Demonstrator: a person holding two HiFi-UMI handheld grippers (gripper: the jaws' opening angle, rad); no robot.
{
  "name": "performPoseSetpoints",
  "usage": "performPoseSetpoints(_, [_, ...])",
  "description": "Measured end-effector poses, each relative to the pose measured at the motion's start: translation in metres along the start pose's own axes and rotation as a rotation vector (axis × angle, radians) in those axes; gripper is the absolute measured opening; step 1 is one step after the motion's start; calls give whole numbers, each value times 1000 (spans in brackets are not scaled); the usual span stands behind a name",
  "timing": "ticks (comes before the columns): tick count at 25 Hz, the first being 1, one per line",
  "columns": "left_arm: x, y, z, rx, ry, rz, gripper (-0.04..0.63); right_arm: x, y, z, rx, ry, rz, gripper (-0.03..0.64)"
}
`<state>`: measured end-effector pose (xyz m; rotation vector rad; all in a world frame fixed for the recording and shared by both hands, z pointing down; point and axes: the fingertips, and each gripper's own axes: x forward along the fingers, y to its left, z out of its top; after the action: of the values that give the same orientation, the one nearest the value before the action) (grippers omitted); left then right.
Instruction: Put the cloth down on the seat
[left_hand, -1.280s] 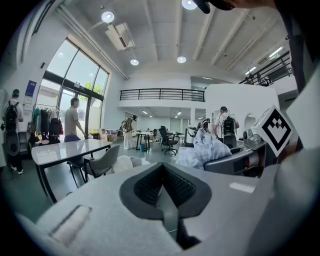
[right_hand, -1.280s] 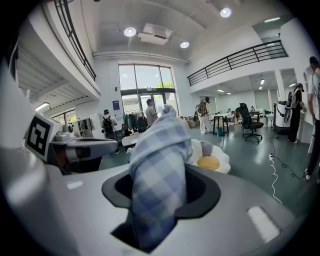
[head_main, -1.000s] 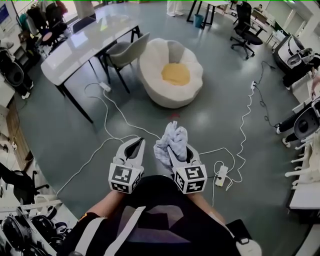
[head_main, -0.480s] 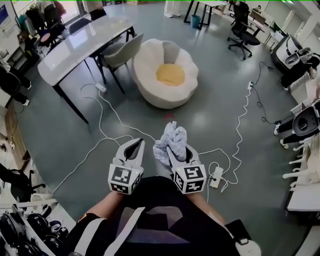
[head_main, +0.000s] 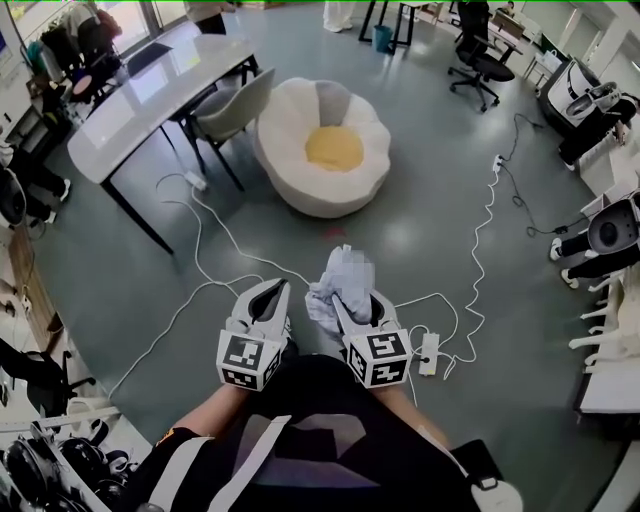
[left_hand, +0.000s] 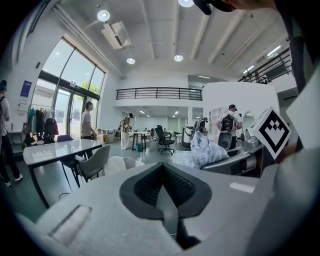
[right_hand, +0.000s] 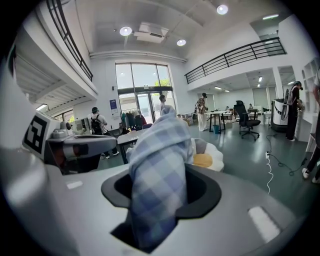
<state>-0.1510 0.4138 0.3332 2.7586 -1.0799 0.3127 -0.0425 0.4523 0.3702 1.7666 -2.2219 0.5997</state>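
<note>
The seat (head_main: 287, 125) is a white, petal-shaped beanbag with a yellow cushion, standing on the grey floor ahead of me. It also shows in the right gripper view as the seat (right_hand: 216, 159), behind the cloth. A crumpled blue-and-white checked cloth (head_main: 341, 283) sticks up out of my right gripper (head_main: 347, 300), which is shut on it. In the right gripper view the cloth (right_hand: 159, 165) fills the gap between the jaws. My left gripper (head_main: 272, 291) is held beside it, shut and empty. Both grippers are well short of the seat.
A long grey table (head_main: 150, 95) with a grey chair (head_main: 232, 105) stands left of the seat. White cables (head_main: 212, 240) and a power strip (head_main: 428, 353) lie on the floor ahead. An office chair (head_main: 476, 62) and equipment (head_main: 605, 235) stand at the right.
I have walked a little closer to the seat; the floor and power strip have slid toward me. Both grippers keep their pose, the cloth still gripped in the right.
</note>
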Motion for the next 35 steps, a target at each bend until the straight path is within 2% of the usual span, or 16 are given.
performPoseSetpoints(11, [69, 35, 13, 12, 17, -58, -2, 48, -37, 16, 44, 29, -64, 199])
performPoseSetpoints(17, [104, 70, 21, 11, 27, -83, -2, 89, -53, 44, 53, 15, -106, 199])
performPoseSetpoints(28, [163, 148, 44, 2, -7, -118, -2, 165, -68, 94, 21, 9, -174, 199])
performPoseSetpoints(35, [178, 194, 54, 5, -17, -117, -2, 203, -64, 123, 10, -12, -202, 199])
